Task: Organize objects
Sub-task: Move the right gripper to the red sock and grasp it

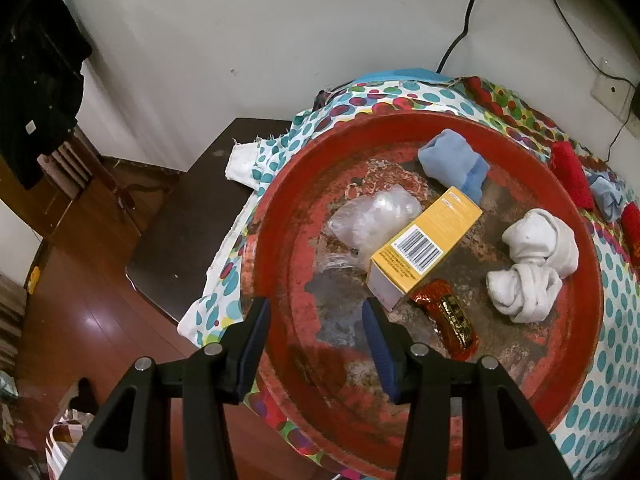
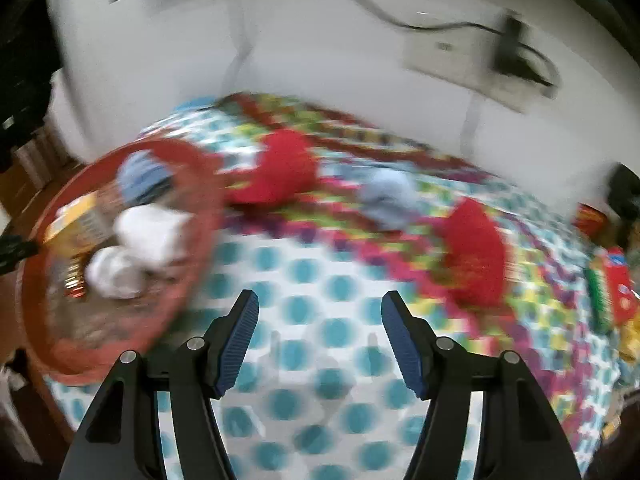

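A worn round red tray (image 1: 288,216) sits on a dotted cloth (image 1: 616,320). In it lie a yellow box (image 1: 424,244), a clear plastic bag (image 1: 376,216), a blue sock roll (image 1: 452,164), white sock bundles (image 1: 532,264) and a red foil packet (image 1: 448,320). My left gripper (image 1: 316,308) is open and empty, its jaws astride the tray's near-left rim. My right gripper (image 2: 320,304) is open and empty over the cloth (image 2: 304,272), right of the tray (image 2: 192,160). This view is blurred. Two red sock rolls (image 2: 280,172) (image 2: 476,256) and a blue one (image 2: 388,196) lie on the cloth.
A dark side table (image 1: 192,216) stands left of the tray, wooden floor (image 1: 80,320) below it. Cables and a wall socket (image 1: 612,92) are on the white wall behind. Colourful packets (image 2: 612,288) lie at the cloth's right edge.
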The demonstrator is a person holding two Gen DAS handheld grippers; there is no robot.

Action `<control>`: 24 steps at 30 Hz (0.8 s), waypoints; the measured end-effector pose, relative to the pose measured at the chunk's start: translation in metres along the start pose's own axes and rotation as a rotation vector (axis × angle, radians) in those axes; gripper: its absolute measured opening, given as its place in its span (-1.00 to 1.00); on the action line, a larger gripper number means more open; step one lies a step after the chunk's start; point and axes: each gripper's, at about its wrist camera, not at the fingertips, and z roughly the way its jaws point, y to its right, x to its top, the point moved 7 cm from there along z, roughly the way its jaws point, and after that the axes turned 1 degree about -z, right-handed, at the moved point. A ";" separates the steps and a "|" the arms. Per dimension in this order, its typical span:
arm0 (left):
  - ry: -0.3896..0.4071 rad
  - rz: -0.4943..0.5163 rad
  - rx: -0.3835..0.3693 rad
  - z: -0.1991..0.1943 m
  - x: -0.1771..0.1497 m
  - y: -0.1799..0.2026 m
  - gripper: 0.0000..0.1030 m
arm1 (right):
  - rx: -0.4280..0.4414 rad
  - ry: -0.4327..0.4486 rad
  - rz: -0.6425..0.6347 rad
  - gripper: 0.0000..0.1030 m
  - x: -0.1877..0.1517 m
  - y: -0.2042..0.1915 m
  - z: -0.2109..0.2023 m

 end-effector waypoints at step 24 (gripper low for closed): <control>0.033 0.300 -0.084 -0.051 0.030 0.131 -0.03 | -0.288 0.016 -0.104 -0.39 0.014 0.084 0.076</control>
